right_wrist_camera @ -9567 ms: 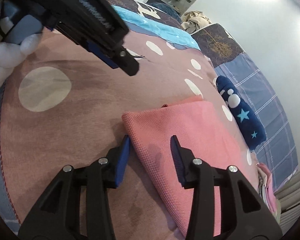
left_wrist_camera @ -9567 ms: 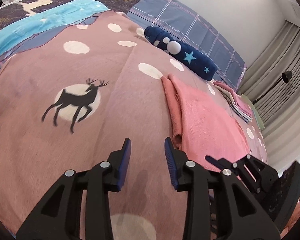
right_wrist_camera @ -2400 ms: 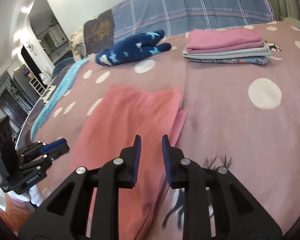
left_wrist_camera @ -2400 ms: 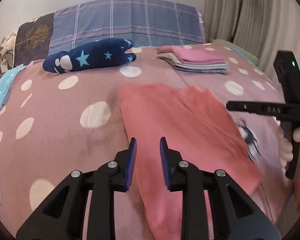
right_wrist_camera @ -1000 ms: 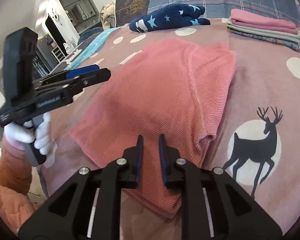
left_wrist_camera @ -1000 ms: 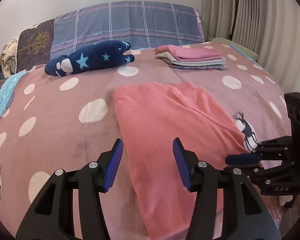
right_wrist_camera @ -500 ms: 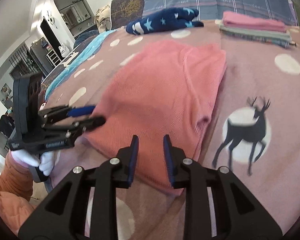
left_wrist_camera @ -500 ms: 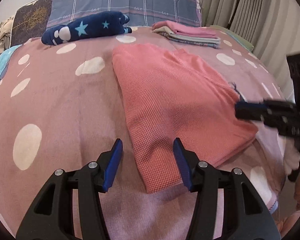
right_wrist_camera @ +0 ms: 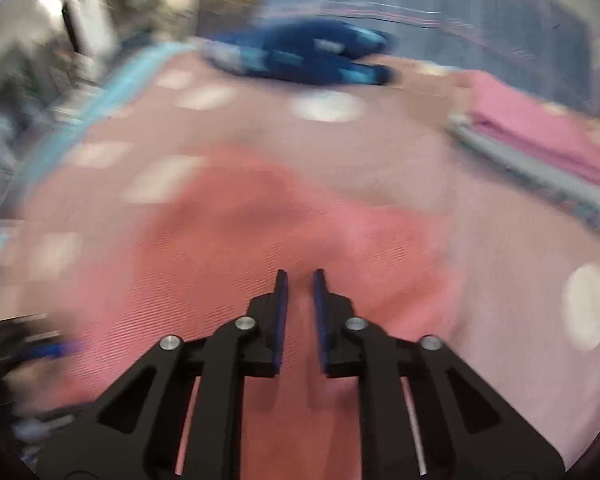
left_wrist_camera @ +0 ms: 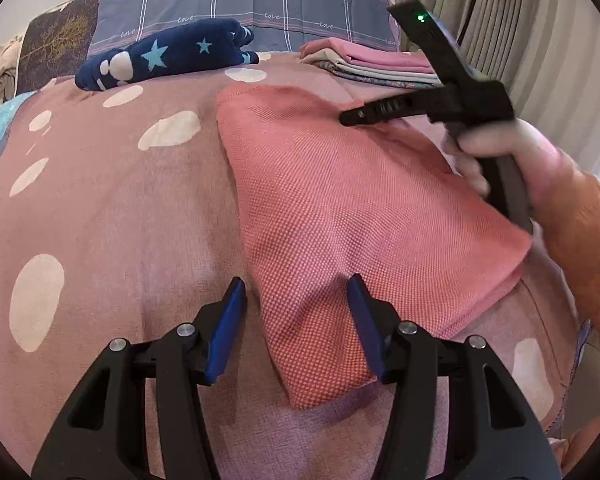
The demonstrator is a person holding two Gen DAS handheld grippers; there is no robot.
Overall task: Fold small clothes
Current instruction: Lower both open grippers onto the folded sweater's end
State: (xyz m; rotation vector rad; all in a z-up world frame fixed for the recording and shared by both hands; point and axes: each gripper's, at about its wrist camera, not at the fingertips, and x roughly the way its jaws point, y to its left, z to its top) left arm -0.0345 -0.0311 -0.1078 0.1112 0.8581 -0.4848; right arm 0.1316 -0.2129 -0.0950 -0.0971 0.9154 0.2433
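Pink garment point(left_wrist_camera: 360, 208) lies part-folded, flat on bed point(left_wrist_camera: 112, 216), near corner twd the camera. Left gripper point(left_wrist_camera: 296, 324) spread wide, straddling that near corner, holding nothing. Right gripper point(right_wrist_camera: 299, 316) over garment's far half, narrow gap betw pads, nothing visibly clamped; right view badly blurred, so contact w/ cloth can't be confirmed. Risks: left gripper may pinch top layer only, or bedcover along w/ it, so fold drags crooked. Fast right-side motion could rumple layers. Folded stack point(left_wrist_camera: 376, 66) and blue star cushion point(left_wrist_camera: 168, 56) sit well apart; low snag risk.
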